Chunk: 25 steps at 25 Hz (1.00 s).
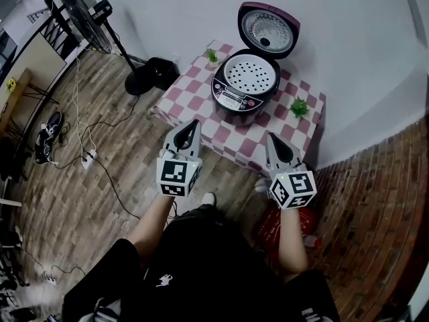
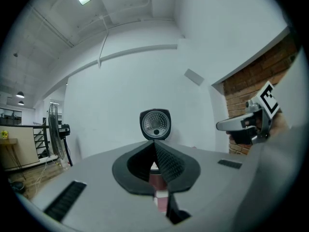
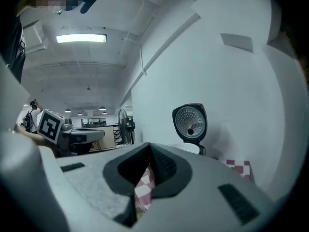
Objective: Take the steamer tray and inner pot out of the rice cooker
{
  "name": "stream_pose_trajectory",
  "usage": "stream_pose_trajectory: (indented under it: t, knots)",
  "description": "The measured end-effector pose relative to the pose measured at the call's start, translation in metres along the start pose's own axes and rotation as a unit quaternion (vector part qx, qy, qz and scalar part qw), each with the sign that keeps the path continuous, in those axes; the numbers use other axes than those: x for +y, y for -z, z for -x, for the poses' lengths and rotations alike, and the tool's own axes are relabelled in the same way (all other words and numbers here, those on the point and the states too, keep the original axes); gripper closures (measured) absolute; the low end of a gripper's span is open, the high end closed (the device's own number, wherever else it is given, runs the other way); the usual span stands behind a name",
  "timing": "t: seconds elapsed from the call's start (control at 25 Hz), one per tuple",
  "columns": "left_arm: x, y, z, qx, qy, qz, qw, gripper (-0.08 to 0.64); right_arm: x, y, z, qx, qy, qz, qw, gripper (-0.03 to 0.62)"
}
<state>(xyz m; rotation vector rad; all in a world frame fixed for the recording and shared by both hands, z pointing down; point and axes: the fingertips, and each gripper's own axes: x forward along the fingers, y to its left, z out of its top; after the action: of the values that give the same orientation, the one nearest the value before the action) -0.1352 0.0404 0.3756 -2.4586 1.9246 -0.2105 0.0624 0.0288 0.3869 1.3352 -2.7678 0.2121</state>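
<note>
The steamer tray [image 1: 249, 74], seated in the open rice cooker [image 1: 231, 104], looks light, rigid and best lifted by its rim, while the left gripper [image 1: 193, 123] and right gripper [image 1: 271, 138] keep fingers clenched on nothing.

I see small table [image 1: 191, 106], pink-white checked cloth, by wall. On it: cooker [image 1: 236, 103] centre, lid up; left plant [image 1: 212, 56] behind; right plant [image 1: 299, 106] beside.

Bright, even light came from ceiling tube lights [image 3: 81, 38], shadows soft, mild sheen inside the rice cooker lid [image 1: 267, 31]. Both gripper views were fisheye-bent with black corners and a soft close foreground; head view was sharp.
</note>
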Motion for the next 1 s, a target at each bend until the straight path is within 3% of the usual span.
stream_pose_trajectory:
  t: [0.72,1.0]
  knots:
    - [0.059,0.005,-0.108,0.0,0.041,0.022,0.9989,0.558,-0.034,-0.014,-0.127,0.023,0.029,0.034,0.999,0.589]
    - [0.066,0.009,-0.133,0.001,0.035,0.025,0.9991,0.558,-0.054,-0.014,-0.153,0.027,0.022,0.037,0.999,0.589]
